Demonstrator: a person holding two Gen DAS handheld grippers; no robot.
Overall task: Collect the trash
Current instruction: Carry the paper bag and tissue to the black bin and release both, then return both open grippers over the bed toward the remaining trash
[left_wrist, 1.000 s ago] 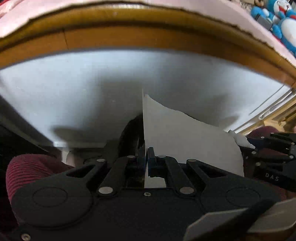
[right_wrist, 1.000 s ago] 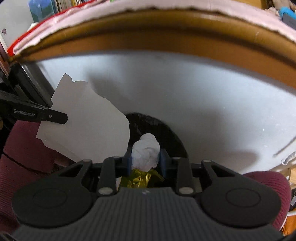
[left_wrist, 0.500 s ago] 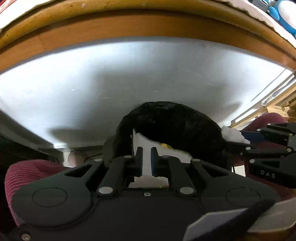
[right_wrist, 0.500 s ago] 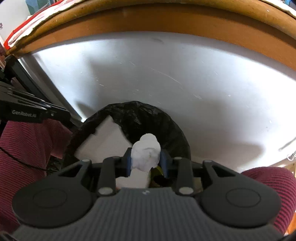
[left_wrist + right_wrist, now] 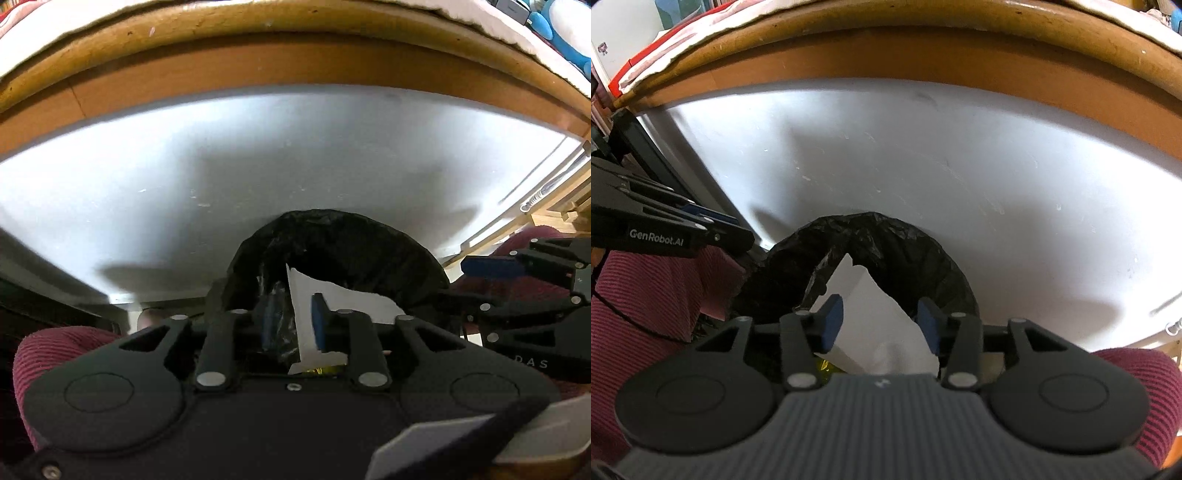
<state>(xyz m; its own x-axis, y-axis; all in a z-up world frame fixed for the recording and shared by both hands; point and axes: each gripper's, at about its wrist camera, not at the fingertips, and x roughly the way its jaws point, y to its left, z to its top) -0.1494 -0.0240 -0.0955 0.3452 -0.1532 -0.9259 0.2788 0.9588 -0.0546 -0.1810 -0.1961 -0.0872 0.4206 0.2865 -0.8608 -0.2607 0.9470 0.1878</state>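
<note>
On the left claw (image 5: 701, 229): "GenRobot.AI"; right claw (image 5: 491, 267): "DAS".

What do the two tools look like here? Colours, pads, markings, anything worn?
Both tools are black linkage bodies with silver pivot pins and blue finger pads. The left tool reads "GenRobot.AI" on its side; the right tool has a grey ribbed housing and "DAS" lettering. Maroon ribbed fabric sits below, with a thin black cable across it.
</note>
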